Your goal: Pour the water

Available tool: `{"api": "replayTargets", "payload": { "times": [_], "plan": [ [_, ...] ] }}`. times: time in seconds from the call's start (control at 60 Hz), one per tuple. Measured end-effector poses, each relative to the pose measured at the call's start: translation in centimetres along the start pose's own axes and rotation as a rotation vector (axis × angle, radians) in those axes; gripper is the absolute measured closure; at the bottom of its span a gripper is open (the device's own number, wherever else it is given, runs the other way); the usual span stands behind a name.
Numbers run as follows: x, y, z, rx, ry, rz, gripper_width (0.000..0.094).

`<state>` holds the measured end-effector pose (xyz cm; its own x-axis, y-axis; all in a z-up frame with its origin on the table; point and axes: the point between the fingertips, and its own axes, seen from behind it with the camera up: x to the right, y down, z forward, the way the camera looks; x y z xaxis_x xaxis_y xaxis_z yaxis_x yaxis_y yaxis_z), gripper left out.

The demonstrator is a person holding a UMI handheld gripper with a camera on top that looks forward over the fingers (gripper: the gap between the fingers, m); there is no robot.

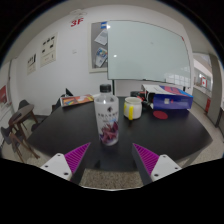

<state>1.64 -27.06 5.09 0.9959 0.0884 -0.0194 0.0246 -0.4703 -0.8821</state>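
While jaws gape, bottle (pixel 107 117) beyond gripper (pixel 111 158).

My gripper (pixel 110 160) is level, pointing straight forward, both fingers in view low in the gripper view. Left finger's pad (pixel 72 157) and right finger's pad (pixel 148 157) are magenta, angled inward toward each other like a V. Jaws spread wide, clear gap between the tips. Nothing pinched, neither pad pressing on anything. Fingers look symmetric about the centre line, no tilt or roll I can see. Hand holding the gripper isn't visible from this view.
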Motion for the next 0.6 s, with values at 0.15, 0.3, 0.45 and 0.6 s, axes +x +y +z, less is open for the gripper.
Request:
{"api": "replayTargets", "payload": {
  "times": [0.15, 0.3, 0.45, 0.6],
  "plan": [
    [-0.9, -4.0, 6.8, 0.066, 0.045, 0.018, 0.0096],
    [-0.4, -6.1, 10.6, 0.117, 0.088, 0.003, 0.0162],
    [-0.8, -6.6, 11.5, 0.146, 0.103, -0.005, 0.0366],
    [-0.7, -6.7, 11.9, 0.164, 0.11, 0.0, 0.049]
  ]
}}
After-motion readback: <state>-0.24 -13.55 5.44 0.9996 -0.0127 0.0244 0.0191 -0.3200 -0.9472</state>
